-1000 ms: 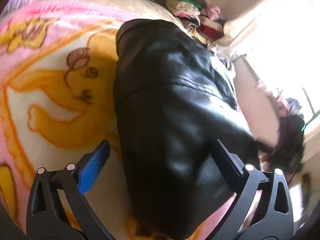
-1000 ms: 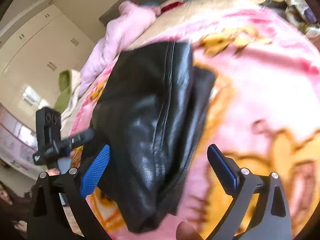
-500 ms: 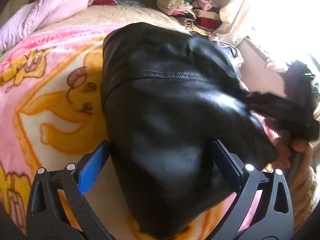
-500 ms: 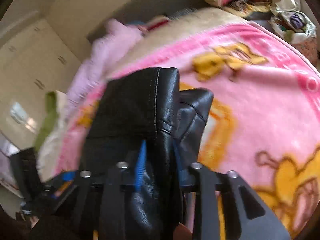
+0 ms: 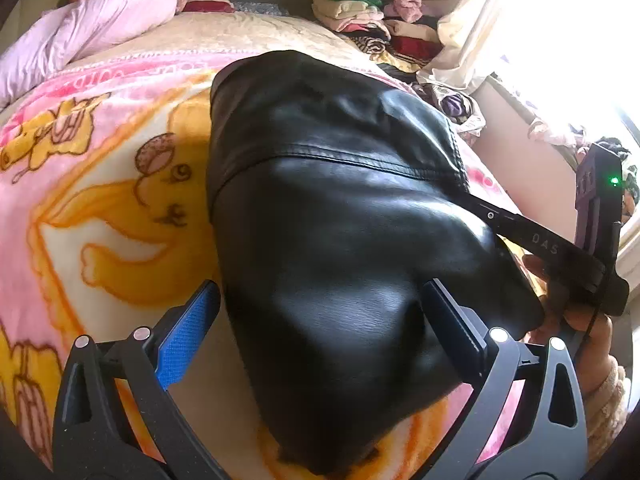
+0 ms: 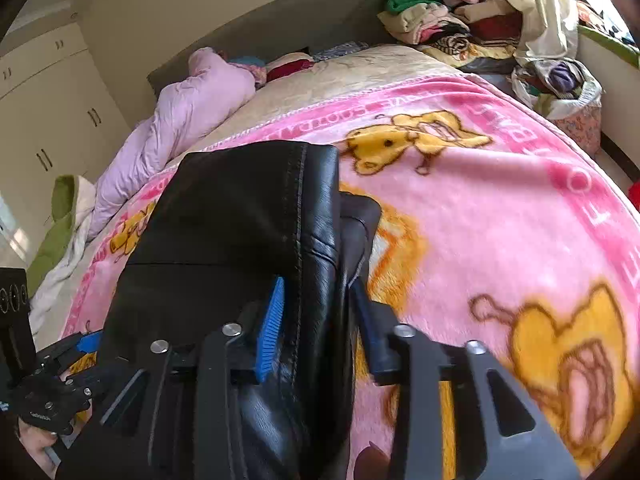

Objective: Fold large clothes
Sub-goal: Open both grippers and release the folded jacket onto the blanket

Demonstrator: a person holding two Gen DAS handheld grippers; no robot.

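A black leather jacket (image 5: pixel 340 220) lies folded on the pink cartoon blanket (image 5: pixel 100 208). My left gripper (image 5: pixel 320 320) is open, its blue pads standing wide on either side of the jacket's near end without pressing it. In the right wrist view, the right gripper (image 6: pixel 318 312) has the jacket's (image 6: pixel 248 216) thick folded edge filling the gap between its pads; both pads touch it while the jaws are opening. From the left wrist view, the right gripper's fingers (image 5: pixel 532 236) reach into the jacket's right side, with a hand (image 5: pixel 580 320) behind them.
A pink duvet (image 6: pixel 188 120) is bunched at the head of the bed. Piles of folded clothes (image 6: pixel 440 20) sit at the far corner beside a curtain (image 6: pixel 540 8). White wardrobes (image 6: pixel 48 92) stand to the left. A bright window (image 5: pixel 580 40) glares on the right.
The right gripper went from wide open around the jacket to closed on its folded edge, moving in closer. The left gripper stayed open over the near end, rolling a little.
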